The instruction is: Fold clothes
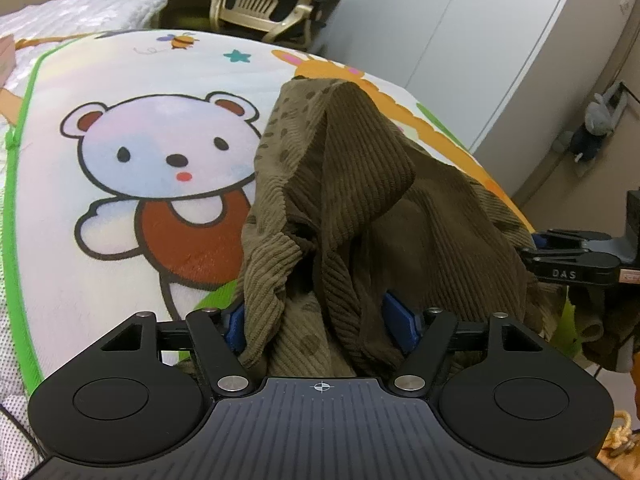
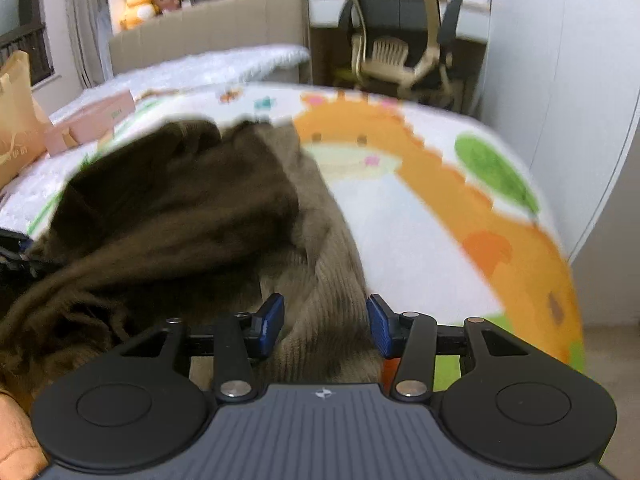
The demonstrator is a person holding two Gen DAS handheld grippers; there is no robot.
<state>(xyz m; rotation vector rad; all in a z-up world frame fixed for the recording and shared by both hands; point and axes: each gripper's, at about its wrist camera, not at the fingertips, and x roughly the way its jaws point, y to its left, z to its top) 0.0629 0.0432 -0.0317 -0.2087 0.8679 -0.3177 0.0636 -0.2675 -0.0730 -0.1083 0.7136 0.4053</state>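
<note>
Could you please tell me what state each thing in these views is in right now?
Left gripper: jaws apart, cloth bunched between them.
Right gripper: jaws apart, cloth between them.
Brown corduroy garment: crumpled, unfolded, partly lifted into a peak.
Cartoon blanket: spread flat under the garment.
Office chair: empty, beyond the bed.
Pink box: closed, lying on the bed.

We see the left gripper (image 1: 322, 322) and right gripper (image 2: 325, 326): black linkage arms, silver screws, blue finger pads (image 2: 272, 320), ribbed grey bodies.

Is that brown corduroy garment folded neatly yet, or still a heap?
Still a heap: the brown corduroy garment stands bunched in loose peaks on the cartoon blanket.
</note>
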